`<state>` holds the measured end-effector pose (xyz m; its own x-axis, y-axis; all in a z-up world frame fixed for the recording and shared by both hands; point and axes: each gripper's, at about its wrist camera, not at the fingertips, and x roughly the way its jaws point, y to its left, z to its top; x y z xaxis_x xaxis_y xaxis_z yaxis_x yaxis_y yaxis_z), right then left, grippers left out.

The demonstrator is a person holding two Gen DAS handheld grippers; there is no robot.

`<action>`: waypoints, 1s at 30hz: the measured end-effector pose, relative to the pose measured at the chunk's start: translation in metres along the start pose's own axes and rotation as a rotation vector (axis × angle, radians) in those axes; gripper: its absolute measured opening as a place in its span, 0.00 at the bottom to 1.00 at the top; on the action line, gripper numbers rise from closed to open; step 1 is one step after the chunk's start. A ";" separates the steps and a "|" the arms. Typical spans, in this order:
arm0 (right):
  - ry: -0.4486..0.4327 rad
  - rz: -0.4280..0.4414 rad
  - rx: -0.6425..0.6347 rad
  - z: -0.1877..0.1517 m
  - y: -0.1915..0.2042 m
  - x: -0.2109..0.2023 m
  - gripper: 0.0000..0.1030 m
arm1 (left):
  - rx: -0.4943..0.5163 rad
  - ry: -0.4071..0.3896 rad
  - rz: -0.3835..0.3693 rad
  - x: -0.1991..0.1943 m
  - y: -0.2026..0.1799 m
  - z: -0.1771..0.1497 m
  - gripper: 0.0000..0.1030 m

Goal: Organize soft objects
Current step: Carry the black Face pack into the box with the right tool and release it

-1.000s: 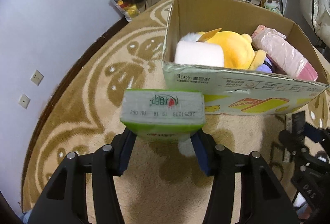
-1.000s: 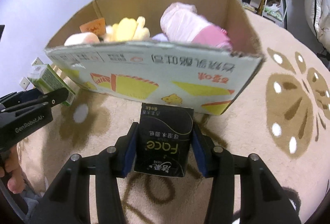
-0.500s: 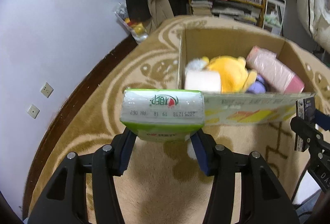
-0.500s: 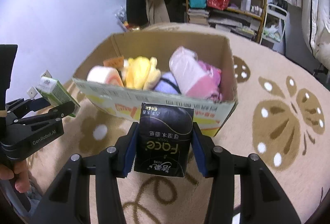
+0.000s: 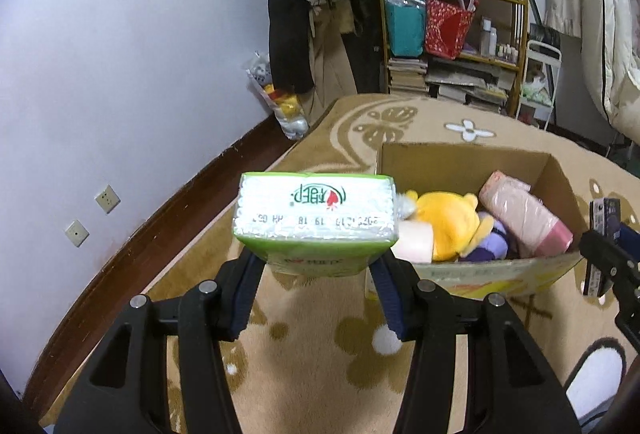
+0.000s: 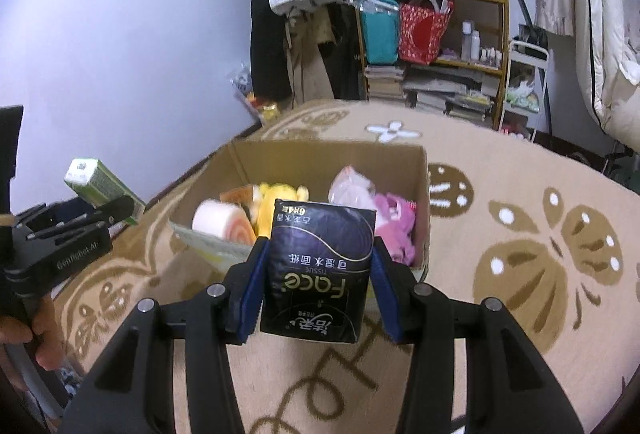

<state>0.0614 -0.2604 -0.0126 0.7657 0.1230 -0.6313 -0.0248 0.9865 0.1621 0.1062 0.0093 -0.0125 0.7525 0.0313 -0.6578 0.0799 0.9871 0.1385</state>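
My left gripper [image 5: 316, 274] is shut on a green tissue pack [image 5: 314, 214] and holds it in the air, left of and before an open cardboard box [image 5: 460, 156]. My right gripper [image 6: 316, 274] is shut on a black tissue pack [image 6: 320, 270], above the box's near edge [image 6: 208, 240]. The box holds a yellow plush toy [image 5: 448, 226], a pink-white roll [image 5: 414, 244], a pink wrapped pack [image 5: 524, 214] and a purple item [image 5: 490, 248]. The left gripper and green pack also show at the left of the right wrist view [image 6: 100, 186].
The box stands on a beige patterned rug [image 6: 540, 234]. A lilac wall with sockets [image 5: 106, 198] and a dark skirting board run on the left. Shelves with bags and books [image 5: 452, 34], hanging coats [image 5: 288, 14] and a toy bag [image 5: 280, 102] stand behind.
Both grippers have risen and drawn back with their packs, so the box now looks smaller and lies lower in view. Both grips are unchanged.
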 end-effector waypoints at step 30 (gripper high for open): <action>-0.189 -0.034 0.002 0.040 -0.011 0.015 0.50 | -0.008 -0.111 -0.033 0.035 -0.019 0.040 0.50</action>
<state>0.0983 -0.2735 0.0065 0.8730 0.0673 -0.4831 0.0040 0.9894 0.1451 0.1572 -0.0144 -0.0084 0.8171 -0.0185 -0.5762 0.1013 0.9885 0.1119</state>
